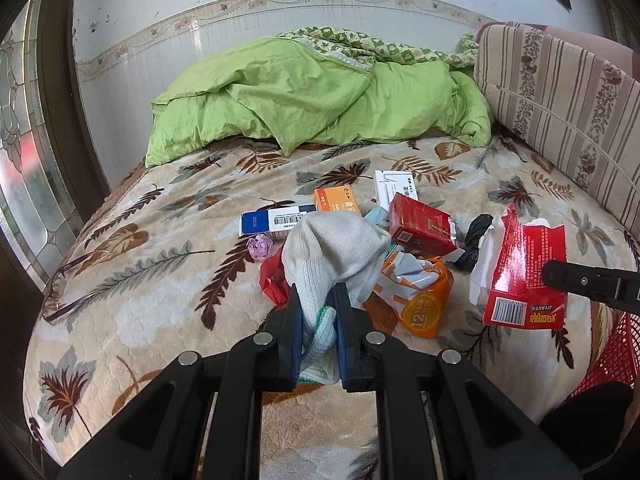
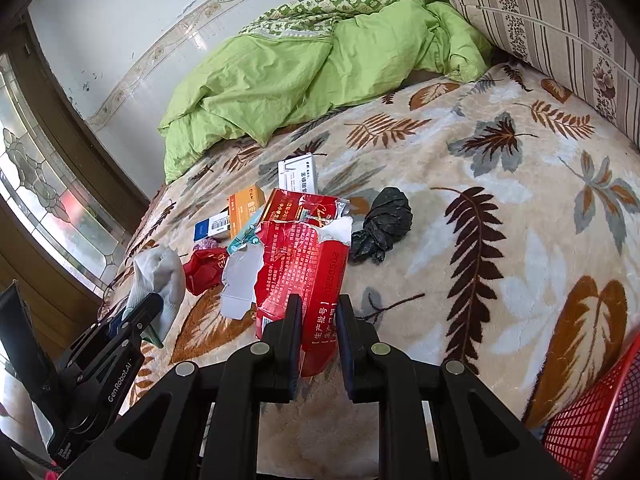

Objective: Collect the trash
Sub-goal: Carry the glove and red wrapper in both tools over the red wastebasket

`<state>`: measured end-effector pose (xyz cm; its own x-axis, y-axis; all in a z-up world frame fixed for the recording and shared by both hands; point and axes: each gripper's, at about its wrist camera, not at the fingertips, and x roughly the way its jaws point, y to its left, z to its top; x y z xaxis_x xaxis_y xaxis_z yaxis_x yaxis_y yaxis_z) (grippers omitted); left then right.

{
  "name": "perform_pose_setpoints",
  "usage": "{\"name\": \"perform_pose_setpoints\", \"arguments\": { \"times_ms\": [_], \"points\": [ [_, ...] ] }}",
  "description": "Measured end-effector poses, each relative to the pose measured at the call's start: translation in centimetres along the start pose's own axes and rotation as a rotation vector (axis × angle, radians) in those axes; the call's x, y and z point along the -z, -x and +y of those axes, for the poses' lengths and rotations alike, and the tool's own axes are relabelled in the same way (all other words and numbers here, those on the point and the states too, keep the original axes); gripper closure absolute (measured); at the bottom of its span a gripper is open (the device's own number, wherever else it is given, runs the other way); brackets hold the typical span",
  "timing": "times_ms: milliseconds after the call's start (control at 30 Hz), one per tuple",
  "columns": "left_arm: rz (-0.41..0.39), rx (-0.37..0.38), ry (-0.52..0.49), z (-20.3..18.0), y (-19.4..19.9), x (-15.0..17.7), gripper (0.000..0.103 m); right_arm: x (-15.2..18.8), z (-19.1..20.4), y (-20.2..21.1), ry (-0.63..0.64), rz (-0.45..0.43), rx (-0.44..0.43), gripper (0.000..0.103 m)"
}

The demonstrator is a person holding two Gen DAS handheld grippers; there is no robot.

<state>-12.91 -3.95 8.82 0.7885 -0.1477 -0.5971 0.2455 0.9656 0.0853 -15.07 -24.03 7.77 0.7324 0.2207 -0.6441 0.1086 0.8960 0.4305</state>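
My left gripper [image 1: 316, 312] fingers clamping grey-white sock [image 1: 336, 248]; my right gripper [image 2: 319, 320] fingers clamping torn red box [image 2: 300, 264], hovering above leaf-patterned bed [image 2: 500, 240].

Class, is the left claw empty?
No: the left claw is shut on a white knitted glove, lifted above the bed.

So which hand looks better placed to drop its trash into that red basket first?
Probably the right. The right gripper, shut on the torn red box, has the red mesh basket close by on its own side. The left gripper, holding the white sock, sits farther from it.
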Motion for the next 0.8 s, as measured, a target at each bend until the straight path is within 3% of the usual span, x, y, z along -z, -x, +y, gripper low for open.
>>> {"name": "perform_pose_setpoints", "arguments": {
  "times_ms": [333,533,800],
  "points": [
    [0.008,0.013,0.002,-0.4,0.2,0.3,0.09,0.0,-0.2,0.6,-0.023,-0.009,-0.004,0.085],
    [0.046,0.091,0.027,-0.9,1.0,0.6,0.09,-0.4,-1.2,2.3,-0.045,-0.035,-0.005,0.085],
    [0.064,0.191,-0.02,-4.6,3.7,-0.1,0.09,-1.0,-3.9,8.0,-0.079,-0.115,0.021,0.086]
  ]
}}
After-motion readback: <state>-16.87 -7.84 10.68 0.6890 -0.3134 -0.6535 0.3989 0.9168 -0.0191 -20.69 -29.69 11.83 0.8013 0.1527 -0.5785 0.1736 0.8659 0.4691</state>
